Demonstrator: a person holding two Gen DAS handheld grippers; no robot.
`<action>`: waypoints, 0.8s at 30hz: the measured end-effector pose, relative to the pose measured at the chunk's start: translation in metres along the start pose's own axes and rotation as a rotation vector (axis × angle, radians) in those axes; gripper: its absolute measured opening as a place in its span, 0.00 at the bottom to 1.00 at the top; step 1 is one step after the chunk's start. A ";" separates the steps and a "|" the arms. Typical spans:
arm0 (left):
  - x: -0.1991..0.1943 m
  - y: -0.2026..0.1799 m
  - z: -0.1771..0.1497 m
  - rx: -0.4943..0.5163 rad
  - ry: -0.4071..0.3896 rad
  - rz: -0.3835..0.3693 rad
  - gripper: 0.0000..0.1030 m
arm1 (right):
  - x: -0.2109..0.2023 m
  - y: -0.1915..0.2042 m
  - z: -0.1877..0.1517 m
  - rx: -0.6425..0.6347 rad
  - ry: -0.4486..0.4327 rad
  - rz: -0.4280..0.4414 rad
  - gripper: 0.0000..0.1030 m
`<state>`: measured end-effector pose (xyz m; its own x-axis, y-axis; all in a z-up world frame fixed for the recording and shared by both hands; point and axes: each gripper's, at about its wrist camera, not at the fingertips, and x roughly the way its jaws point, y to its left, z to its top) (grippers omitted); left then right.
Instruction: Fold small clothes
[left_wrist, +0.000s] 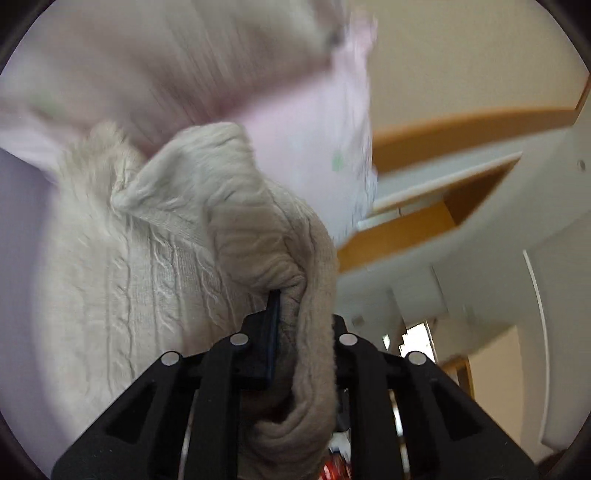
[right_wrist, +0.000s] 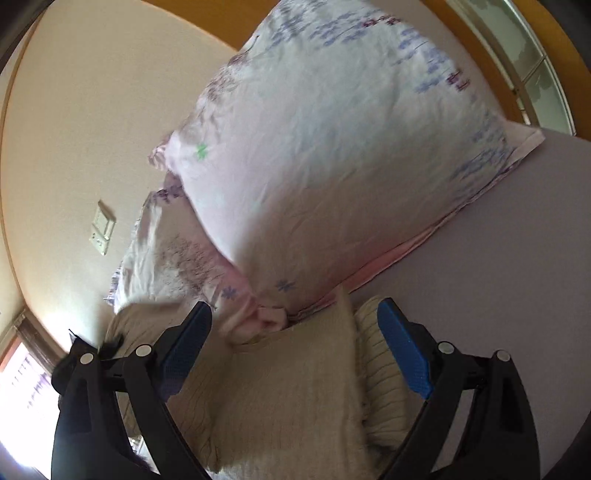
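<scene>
Lavender bed sheet (right_wrist: 498, 258) is filling the lower side of the right wrist view, with a floral pillow (right_wrist: 332, 147) lying on it against a cream wall (right_wrist: 74, 110) that has a light switch (right_wrist: 101, 227) on it. Left gripper (left_wrist: 295, 306) is tilting up toward the room and pinching a bunched fold of the cream cable-knit sweater (left_wrist: 147, 266), jaws nearly closed on the fabric. Right gripper (right_wrist: 295, 350) is hanging just over that same sweater, jaws spread wide with nothing between them, blue pads (right_wrist: 404, 350) showing. The sweater is lying on the bed right beside the pillow.
</scene>
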<state>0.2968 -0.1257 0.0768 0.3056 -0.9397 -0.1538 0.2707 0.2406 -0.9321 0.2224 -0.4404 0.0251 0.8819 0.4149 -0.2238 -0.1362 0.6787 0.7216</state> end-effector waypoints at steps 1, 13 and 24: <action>0.033 0.004 -0.004 -0.026 0.051 -0.003 0.18 | -0.001 -0.004 0.002 -0.007 0.004 -0.024 0.91; -0.046 0.022 -0.009 0.177 -0.043 0.462 0.58 | 0.037 -0.039 -0.001 0.127 0.306 -0.057 0.93; -0.035 0.060 -0.037 0.142 0.092 0.587 0.71 | 0.061 -0.032 -0.023 0.047 0.412 -0.105 0.78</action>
<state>0.2683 -0.0872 0.0137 0.3621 -0.6561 -0.6621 0.2022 0.7487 -0.6313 0.2702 -0.4228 -0.0269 0.6345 0.5592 -0.5337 -0.0264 0.7057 0.7080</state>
